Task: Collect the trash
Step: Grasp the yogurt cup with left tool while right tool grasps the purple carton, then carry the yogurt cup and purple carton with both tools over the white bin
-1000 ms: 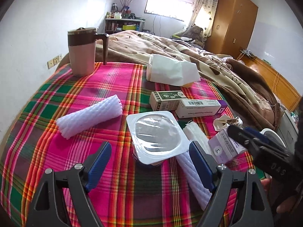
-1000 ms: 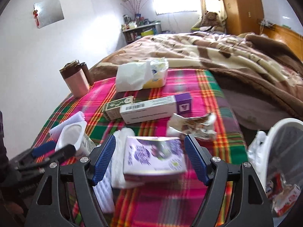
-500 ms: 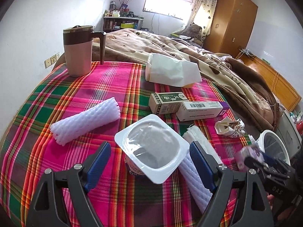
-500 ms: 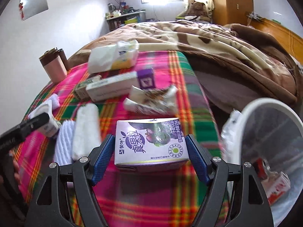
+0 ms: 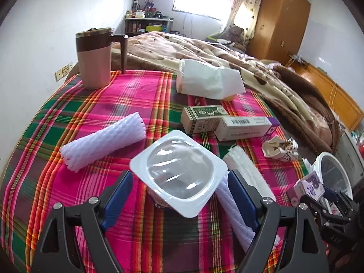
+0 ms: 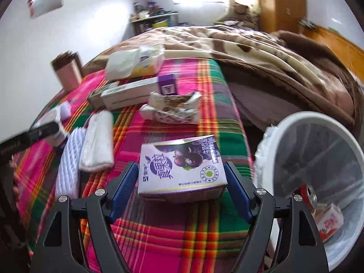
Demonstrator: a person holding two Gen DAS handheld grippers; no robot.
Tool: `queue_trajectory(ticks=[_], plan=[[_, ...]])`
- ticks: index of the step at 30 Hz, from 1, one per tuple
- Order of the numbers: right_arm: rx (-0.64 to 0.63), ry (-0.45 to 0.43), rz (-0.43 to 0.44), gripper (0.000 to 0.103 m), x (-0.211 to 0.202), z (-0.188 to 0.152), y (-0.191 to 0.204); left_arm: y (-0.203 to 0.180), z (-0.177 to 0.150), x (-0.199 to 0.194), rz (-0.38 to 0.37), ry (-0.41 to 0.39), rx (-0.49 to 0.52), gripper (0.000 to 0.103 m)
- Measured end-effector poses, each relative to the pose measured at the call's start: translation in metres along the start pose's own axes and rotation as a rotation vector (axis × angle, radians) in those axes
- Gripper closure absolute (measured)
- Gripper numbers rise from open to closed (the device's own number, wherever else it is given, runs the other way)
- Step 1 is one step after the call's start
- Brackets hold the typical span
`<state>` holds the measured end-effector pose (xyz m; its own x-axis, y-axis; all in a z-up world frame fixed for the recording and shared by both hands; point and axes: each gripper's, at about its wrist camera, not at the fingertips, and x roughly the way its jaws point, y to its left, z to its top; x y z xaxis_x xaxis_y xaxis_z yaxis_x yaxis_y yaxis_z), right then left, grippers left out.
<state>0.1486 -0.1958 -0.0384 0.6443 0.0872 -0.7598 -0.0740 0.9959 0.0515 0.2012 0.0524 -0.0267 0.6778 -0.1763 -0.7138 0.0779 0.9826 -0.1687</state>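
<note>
- Right wrist view: your right gripper [image 6: 180, 187] has its jaws clenched on the purple milk carton [image 6: 182, 167], just beside the white bin [image 6: 318, 122].
- Left gripper [image 5: 179, 201]: jaws grasping the yogurt cup [image 5: 178, 173], lifted above the table [image 5: 127, 100], well apart from that bin.

White walls [image 5: 41, 22], a bright curtained window [image 5: 200, 4], a wooden wardrobe [image 5: 279, 20], a blanket-covered bed [image 5: 204, 52]

The right claw [image 6: 182, 182] has lifted the purple milk carton [image 6: 180, 163] off the table, swinging it toward the bin [image 6: 318, 159] at three o'clock.
</note>
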Motion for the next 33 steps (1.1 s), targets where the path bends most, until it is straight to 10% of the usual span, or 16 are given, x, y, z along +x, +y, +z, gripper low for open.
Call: queue_trajectory(ticks=[12,20,33], plan=[[0.009,-0.001,0.005,0.026,0.005,0.006,0.0,-0.003,0.003,0.011,0.042,0.003,0.014,0.018],[0.01,-0.031,0.032,0.027,0.001,0.005,0.004,-0.003,0.003,0.008,0.04,-0.003,0.008,0.047],[0.025,-0.107,0.068,0.027,-0.022,0.007,0.005,-0.02,-0.002,-0.024,0.022,-0.063,0.046,0.048]])
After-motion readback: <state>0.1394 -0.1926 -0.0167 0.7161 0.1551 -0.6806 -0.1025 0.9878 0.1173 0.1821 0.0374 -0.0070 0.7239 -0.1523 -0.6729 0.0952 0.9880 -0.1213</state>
